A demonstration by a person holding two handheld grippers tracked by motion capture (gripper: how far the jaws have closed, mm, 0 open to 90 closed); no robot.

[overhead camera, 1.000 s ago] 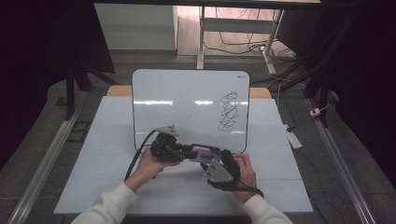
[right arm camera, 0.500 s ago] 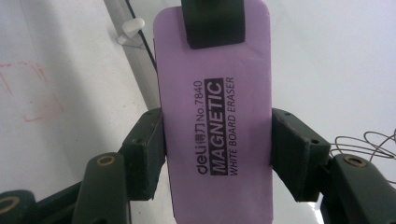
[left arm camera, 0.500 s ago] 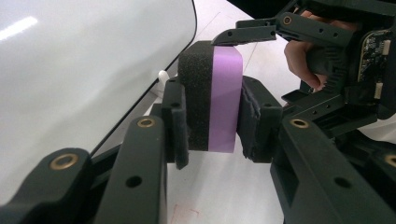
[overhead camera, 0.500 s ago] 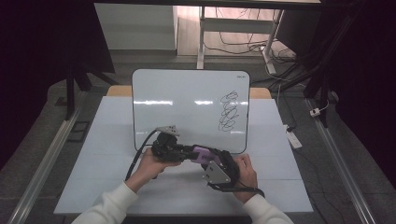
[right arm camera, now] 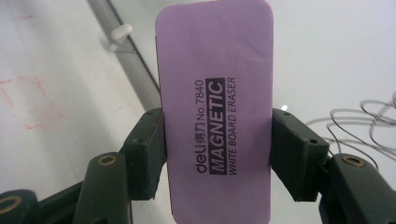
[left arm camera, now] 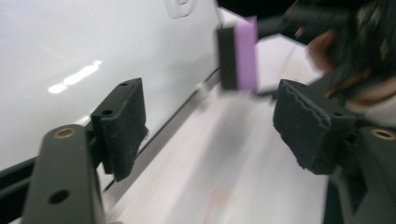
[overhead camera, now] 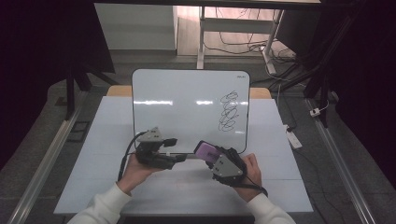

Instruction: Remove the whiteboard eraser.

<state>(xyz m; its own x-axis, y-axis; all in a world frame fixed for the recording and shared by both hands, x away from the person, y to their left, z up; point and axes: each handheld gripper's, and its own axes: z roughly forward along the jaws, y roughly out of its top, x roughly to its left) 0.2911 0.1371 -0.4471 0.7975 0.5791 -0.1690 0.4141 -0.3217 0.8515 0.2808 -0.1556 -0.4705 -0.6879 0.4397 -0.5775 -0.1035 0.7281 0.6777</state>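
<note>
Eraser (right arm camera: 215, 112), purple, labelled as a magnetic whiteboard eraser, sits clamped between the jaws of the right claw (overhead camera: 211, 156), gripped across its narrow sides with the printed face toward that claw's camera. In the high view it is held just off the near edge of the whiteboard (overhead camera: 187, 93), above the tabletop (overhead camera: 107, 186). From the left gripper view the eraser shows edge-on: purple back, dark felt pad on the other face.

Left claw (overhead camera: 180, 157): jaws apart, nothing between them, pointed toward the eraser and close beside it.

Black scribble (overhead camera: 229, 112) sits on the right half of the whiteboard, apparently untouched.

Step in hand, as judged: eraser secured by the right claw, wiping not yet begun; the left claw looks to have no part in the grip.

Next move calls for: turning the felt face down to the board, carrying the eraser forward and right to the scribble, pressing flat, then stroking across the marks. The left claw could steady the board's near edge against sliding.
</note>
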